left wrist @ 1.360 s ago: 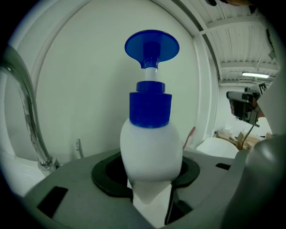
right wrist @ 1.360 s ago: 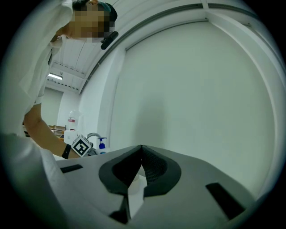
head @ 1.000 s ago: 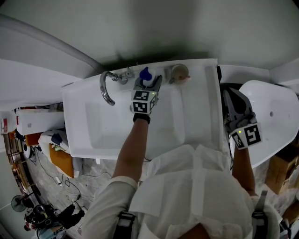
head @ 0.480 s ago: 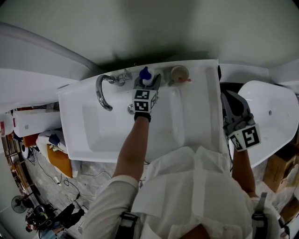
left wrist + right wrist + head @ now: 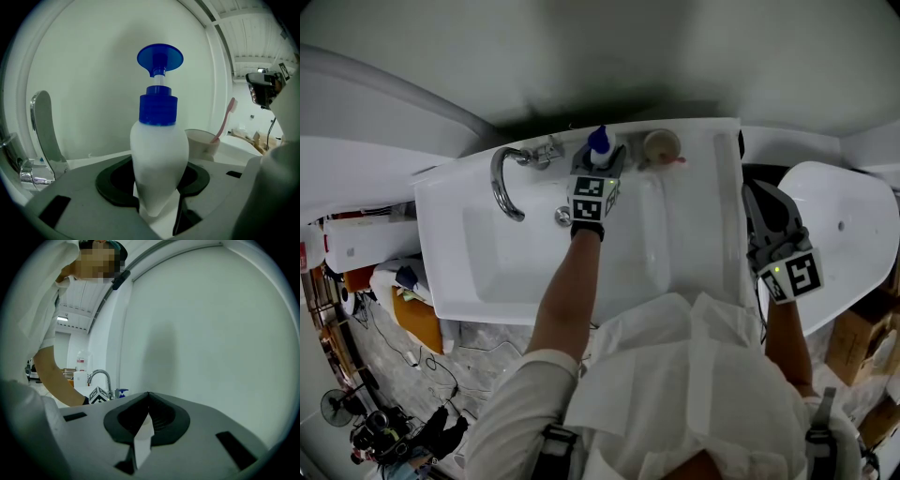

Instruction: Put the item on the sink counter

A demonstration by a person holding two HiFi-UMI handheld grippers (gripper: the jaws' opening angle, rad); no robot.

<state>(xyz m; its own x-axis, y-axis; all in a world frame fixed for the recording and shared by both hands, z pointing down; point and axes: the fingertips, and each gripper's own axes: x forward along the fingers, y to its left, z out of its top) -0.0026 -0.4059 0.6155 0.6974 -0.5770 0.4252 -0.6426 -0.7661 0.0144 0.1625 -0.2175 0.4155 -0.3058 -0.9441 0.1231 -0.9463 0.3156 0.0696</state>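
One white sink (image 5: 703, 225) filled the middle of the head view. Its chrome faucet (image 5: 503, 183) stood at 10 o'clock on the back ledge. At 12 o'clock the left gripper (image 5: 598, 161) reached over the basin, clenched on the bottle (image 5: 158, 145). At 3 o'clock, past the sink edge, the right gripper (image 5: 148, 397) had its jaws pressed together with nothing between them. The bottle, white with a blue pump, was upright at the back ledge; whether its base touched it, I could not tell. At 1 o'clock stood a cup (image 5: 660, 144), and a pink toothbrush (image 5: 225, 119) leaned in it.
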